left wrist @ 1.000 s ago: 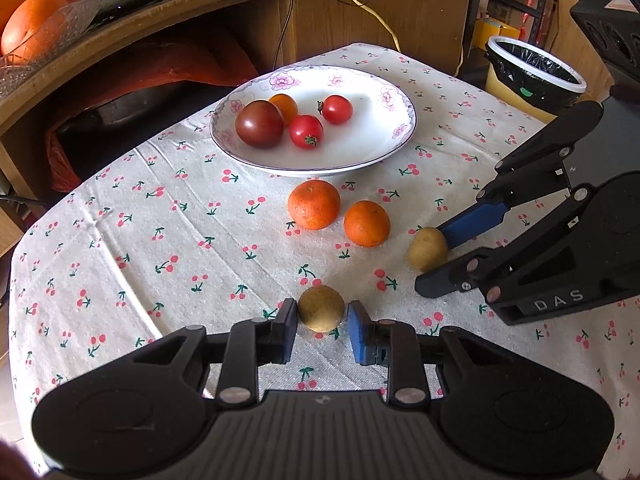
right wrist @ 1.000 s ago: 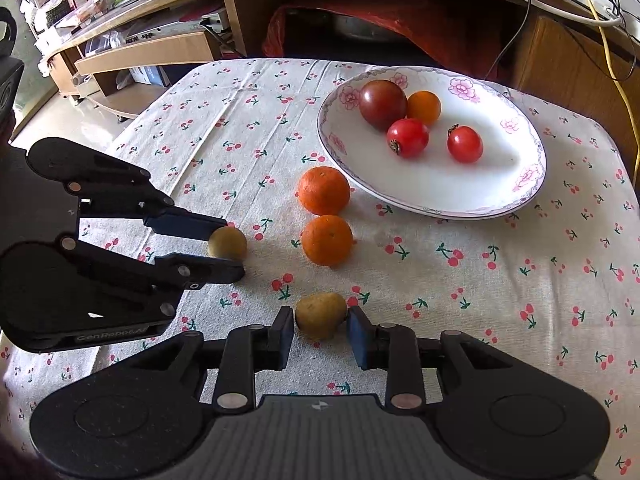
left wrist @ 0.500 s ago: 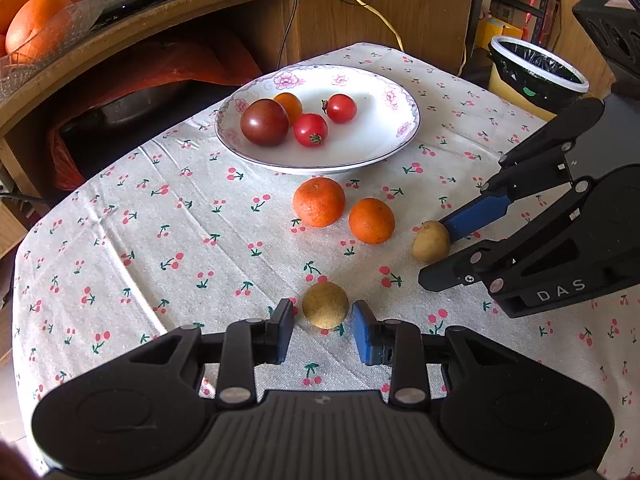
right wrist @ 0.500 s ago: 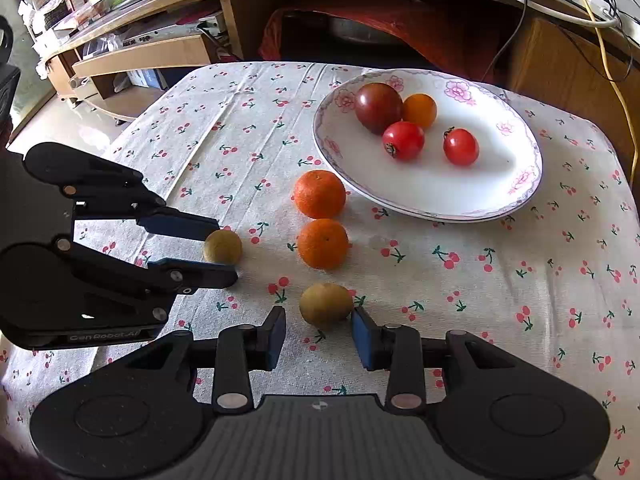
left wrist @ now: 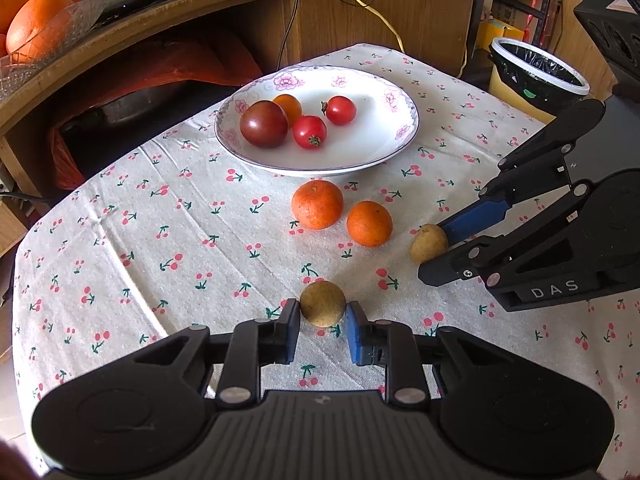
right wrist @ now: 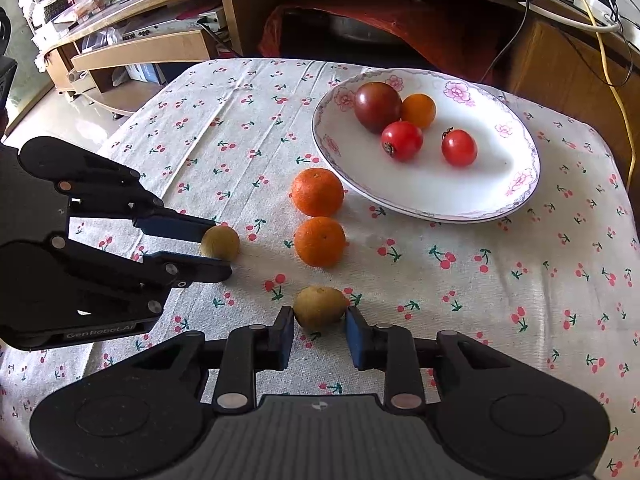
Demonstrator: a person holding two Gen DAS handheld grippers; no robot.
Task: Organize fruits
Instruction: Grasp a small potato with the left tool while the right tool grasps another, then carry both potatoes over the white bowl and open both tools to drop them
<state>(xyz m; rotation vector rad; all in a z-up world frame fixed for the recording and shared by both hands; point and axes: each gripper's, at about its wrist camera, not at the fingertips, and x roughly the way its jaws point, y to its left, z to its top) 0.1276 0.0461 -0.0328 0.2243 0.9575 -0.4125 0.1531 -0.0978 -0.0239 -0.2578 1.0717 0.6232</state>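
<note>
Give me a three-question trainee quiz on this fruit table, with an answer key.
1. How many tomatoes lie in the plate?
2. True or false: both oranges sit in the plate.
3. What does each gripper straddle? A) an orange B) a small brown fruit C) a tomato

Key:
1. Four.
2. False: the far orange and the near orange rest on the tablecloth.
3. B: the left gripper and the right gripper each have open jaws around one.
</note>
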